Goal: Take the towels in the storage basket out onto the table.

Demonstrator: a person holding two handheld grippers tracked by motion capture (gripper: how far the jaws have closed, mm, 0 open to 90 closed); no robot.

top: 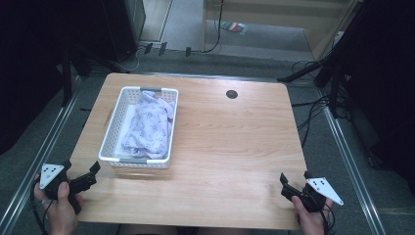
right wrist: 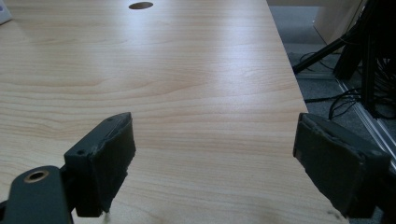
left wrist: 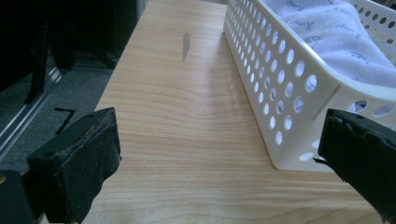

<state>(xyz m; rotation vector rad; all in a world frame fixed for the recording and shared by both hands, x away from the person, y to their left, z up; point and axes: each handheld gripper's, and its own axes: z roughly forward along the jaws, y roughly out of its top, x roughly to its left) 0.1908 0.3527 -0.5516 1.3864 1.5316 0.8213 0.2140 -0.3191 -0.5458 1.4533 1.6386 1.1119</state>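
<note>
White perforated basket (top: 113,128) sits on the left half of the table (top: 230,147), long axis running from near edge toward far edge, closer to the left edge than to centre. Grey handle strips on both short ends. Inside: a crumpled pale lilac cloth (top: 149,127) with a small printed pattern, filling most of the basket and bunched highest toward the far end. In the left gripper view the cloth (left wrist: 336,37) sits up to about rim level behind the holed side wall (left wrist: 280,79).

Left gripper (top: 80,177) is at the near-left corner of the table, held in the person's left hand (top: 58,208), jaws spread wide apart, nothing between them. It is just beside the basket's near-left corner, not touching it. In its own view the left gripper (left wrist: 219,154) has bare wood between the jaws, and the basket's near corner sits just ahead of one jaw.

Right gripper (top: 293,183) is at the near-right corner, in the right hand (top: 311,218), well apart from the basket. Jaws also wide apart and empty; its own view shows the right gripper (right wrist: 215,158) over bare table.

Round dark grommet hole (top: 232,94) near the far edge, right of the basket; also visible in the right gripper view (right wrist: 140,5).

Floor beyond the table: cables (top: 313,105) and dark stand legs.
</note>
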